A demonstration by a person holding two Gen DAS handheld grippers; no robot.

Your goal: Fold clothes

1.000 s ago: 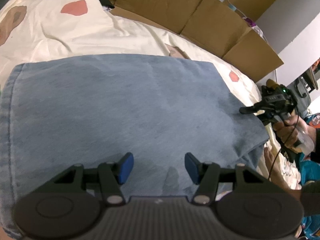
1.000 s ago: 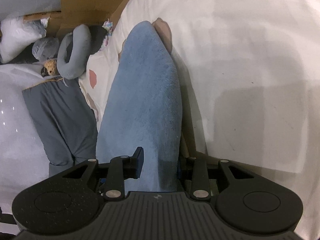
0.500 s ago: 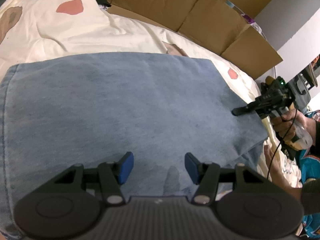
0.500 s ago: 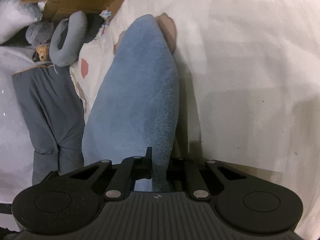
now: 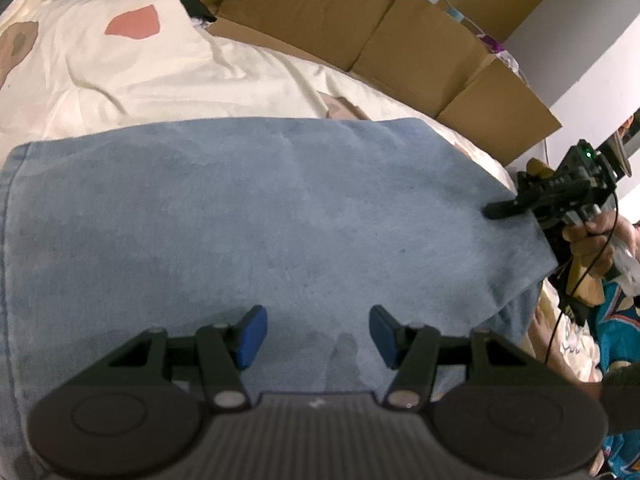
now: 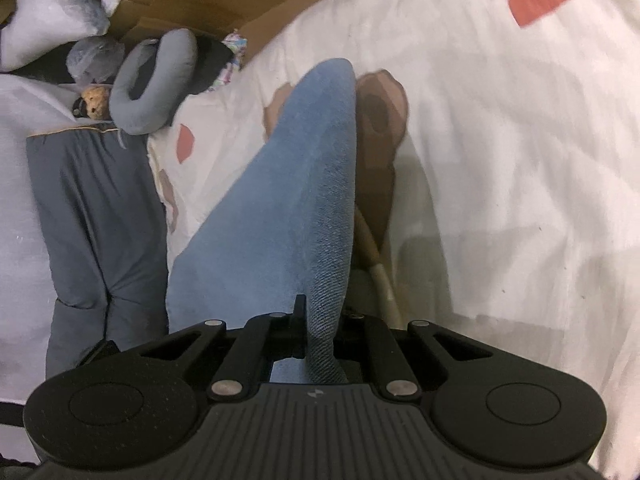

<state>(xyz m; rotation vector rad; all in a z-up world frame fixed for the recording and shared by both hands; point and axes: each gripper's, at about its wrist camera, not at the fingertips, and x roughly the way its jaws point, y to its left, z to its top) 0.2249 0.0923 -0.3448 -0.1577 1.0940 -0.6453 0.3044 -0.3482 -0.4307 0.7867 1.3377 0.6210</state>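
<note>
A light blue denim garment (image 5: 280,216) lies spread flat on the cream bedsheet (image 5: 140,80). My left gripper (image 5: 314,334) hovers open just above its near part, blue pads apart and empty. My right gripper (image 6: 320,320) is shut on the garment's right edge (image 6: 296,208), which rises as a lifted fold away from the jaws. In the left wrist view the right gripper (image 5: 500,211) shows at the cloth's right edge, held by a hand.
Flattened cardboard boxes (image 5: 360,28) stand behind the bed. A grey neck pillow (image 6: 156,84) and grey trousers (image 6: 100,208) lie beside the bed. The sheet (image 6: 500,160) has red and brown patches.
My right gripper has closed on the garment's edge and lifted it off the sheet. The left gripper has stayed open over the cloth, shifting only slightly.
</note>
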